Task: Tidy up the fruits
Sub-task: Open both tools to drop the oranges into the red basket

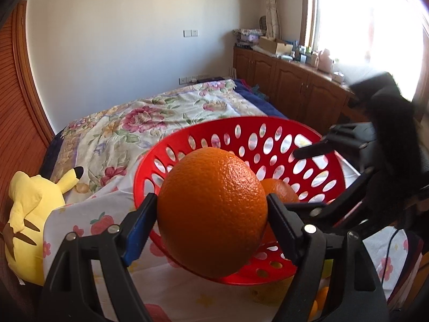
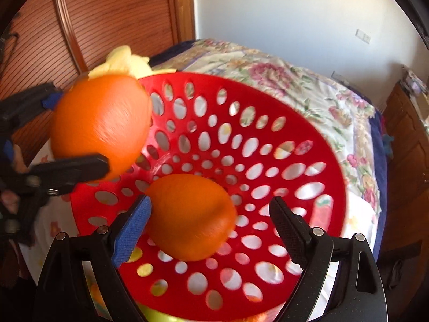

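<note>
You are holding a large round orange (image 1: 211, 212) clamped between the two pads of your left gripper (image 1: 211, 214), one blue pad and one black, each pressing on an opposite flank so the fruit is sitting at its widest part and is not slipping; seen from the right wrist, this orange (image 2: 100, 128) is hanging over the near-left rim of the red perforated plastic basket (image 2: 308, 139), not yet lowered inside. You are carrying it there, I judge, because the basket is serving as the collecting place for the fruit. A second orange (image 2: 190, 217) is already lying on the basket floor, in front of your right gripper (image 2: 210, 228), whose fingers are standing wide apart with neither pad touching it, so that hand is holding nothing. The basket is resting on a floral patterned bedspread (image 1: 139, 118), with a yellow plush toy (image 1: 32, 214) lying well to its left. Beneath the basket's near edge more orange and yellow fruit seems to be showing, though it is too hidden to identify
</note>
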The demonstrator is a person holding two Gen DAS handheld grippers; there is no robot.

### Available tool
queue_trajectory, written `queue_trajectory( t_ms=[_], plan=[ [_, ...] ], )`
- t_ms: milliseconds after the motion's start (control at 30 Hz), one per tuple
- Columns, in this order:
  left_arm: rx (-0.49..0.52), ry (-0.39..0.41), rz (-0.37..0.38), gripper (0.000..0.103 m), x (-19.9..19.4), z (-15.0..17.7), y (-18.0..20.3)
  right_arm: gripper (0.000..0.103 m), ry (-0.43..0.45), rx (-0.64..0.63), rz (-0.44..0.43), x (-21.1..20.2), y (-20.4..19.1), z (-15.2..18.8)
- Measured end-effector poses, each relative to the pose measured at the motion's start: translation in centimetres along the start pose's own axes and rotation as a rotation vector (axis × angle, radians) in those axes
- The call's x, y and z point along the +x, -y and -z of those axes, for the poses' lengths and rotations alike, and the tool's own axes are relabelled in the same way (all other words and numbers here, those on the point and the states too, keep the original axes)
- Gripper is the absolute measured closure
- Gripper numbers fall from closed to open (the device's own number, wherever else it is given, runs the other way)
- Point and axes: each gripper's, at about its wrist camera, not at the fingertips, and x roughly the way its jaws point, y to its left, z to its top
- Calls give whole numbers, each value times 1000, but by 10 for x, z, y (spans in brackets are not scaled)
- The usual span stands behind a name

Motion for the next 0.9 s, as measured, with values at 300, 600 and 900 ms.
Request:
queue_trajectory(
  t_ms=[300, 600, 900],
  plan=[
    [22, -73, -64, 22, 29, -1, 9, 11, 89, 75, 4, -31, 15, 16],
    [-10, 10, -85, 20, 16, -12, 6, 11, 138, 78, 14, -44, 10, 29],
    [-31, 96, -44, 20, -20, 3, 12, 11, 230, 96, 39, -79, -2, 43]
  ],
)
